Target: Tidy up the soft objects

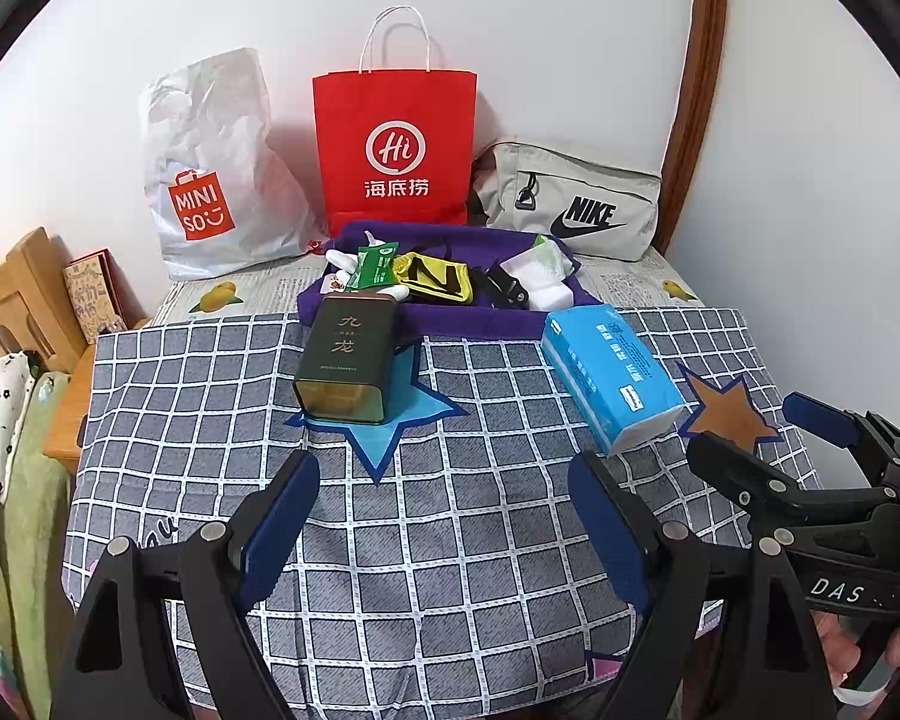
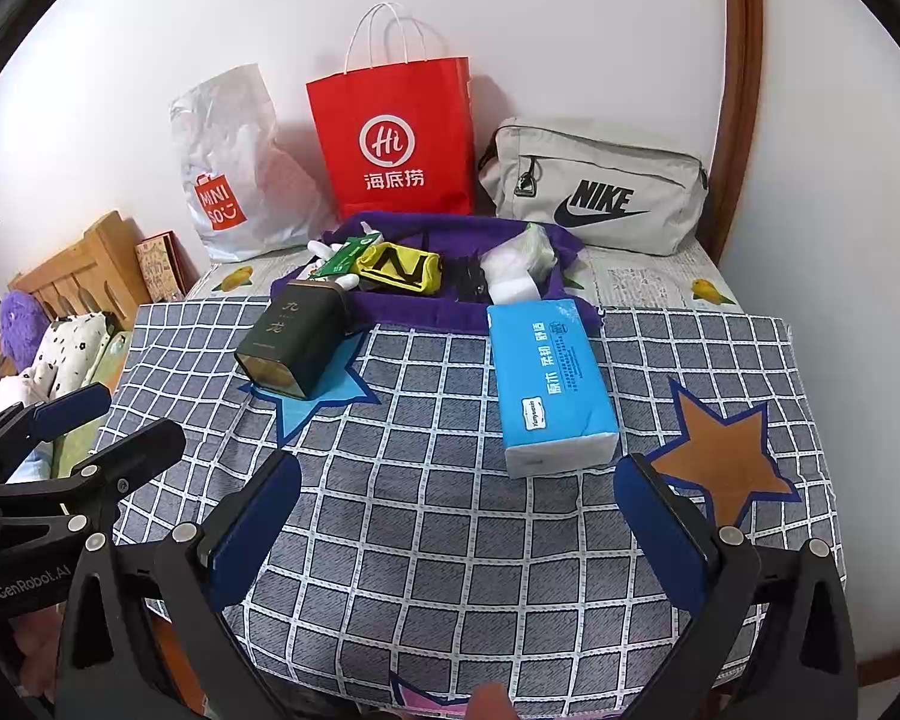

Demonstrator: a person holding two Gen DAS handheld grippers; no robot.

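While both grippers hang over the near edge of the table [image 1: 150,396], nothing has been picked up. The left gripper [image 1: 444,516] stands wide open with only checked cloth [image 2: 450,540] between its blue pads, and the right gripper [image 2: 456,516] is spread just as wide and just as empty. Both tilt down toward the middle of the cloth, which looks like a ready pose before a first reach.

Near the centre, a little to the right, a blue tissue pack [image 2: 549,381] lies flat, its long side running from the near edge toward the far edge; being soft, it is probably one of the things to sort. Left of it a dark tin [image 1: 345,360] lies on its side on a blue star, its far end against the purple pouch [image 1: 474,321]. That pouch sits open toward the far edge, holding a yellow sock [image 2: 402,267], a green packet [image 1: 375,264] and white packs [image 1: 540,276], so it seems to be the collecting place.

Along the far edge, against the wall, a white bag [image 1: 210,174], a red bag [image 1: 393,144] and a grey bag [image 2: 594,192] are lined up, perhaps as further containers.
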